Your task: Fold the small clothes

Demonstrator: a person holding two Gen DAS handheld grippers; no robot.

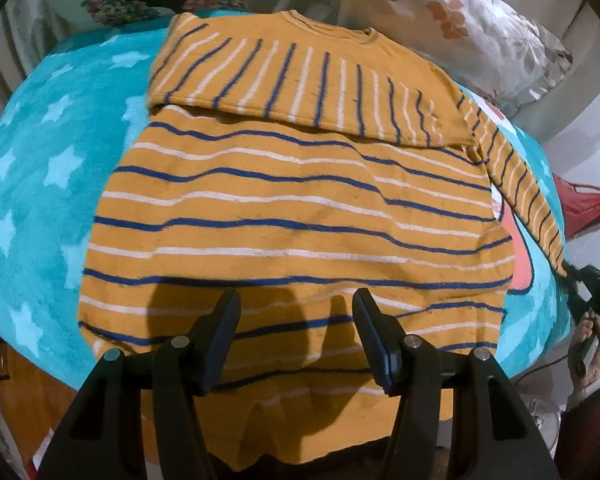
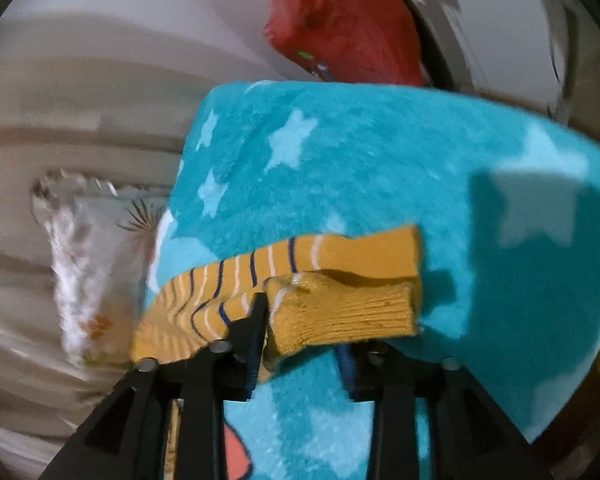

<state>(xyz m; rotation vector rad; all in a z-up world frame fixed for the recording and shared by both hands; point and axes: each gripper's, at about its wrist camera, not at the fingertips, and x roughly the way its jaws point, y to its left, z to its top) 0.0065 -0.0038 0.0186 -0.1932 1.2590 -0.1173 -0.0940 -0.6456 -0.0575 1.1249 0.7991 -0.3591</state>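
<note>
A mustard-yellow sweater (image 1: 300, 216) with blue and white stripes lies flat on a turquoise star blanket (image 1: 40, 168). Its left sleeve (image 1: 284, 80) is folded across the chest. Its right sleeve (image 1: 516, 184) stretches out to the right. My left gripper (image 1: 296, 320) is open and empty, hovering over the sweater's hem. My right gripper (image 2: 300, 320) shows at the far right of the left wrist view (image 1: 588, 292). The sleeve's ribbed cuff (image 2: 340, 308) lies between its fingers. The right finger is hidden under the cuff, so I cannot tell how the jaws stand.
A floral pillow (image 1: 460, 20) lies behind the sweater at the back right. A red fabric item (image 2: 348, 28) sits beyond the blanket's edge (image 2: 340, 88). A pink patch (image 1: 520, 256) on the blanket shows beside the sweater's right edge.
</note>
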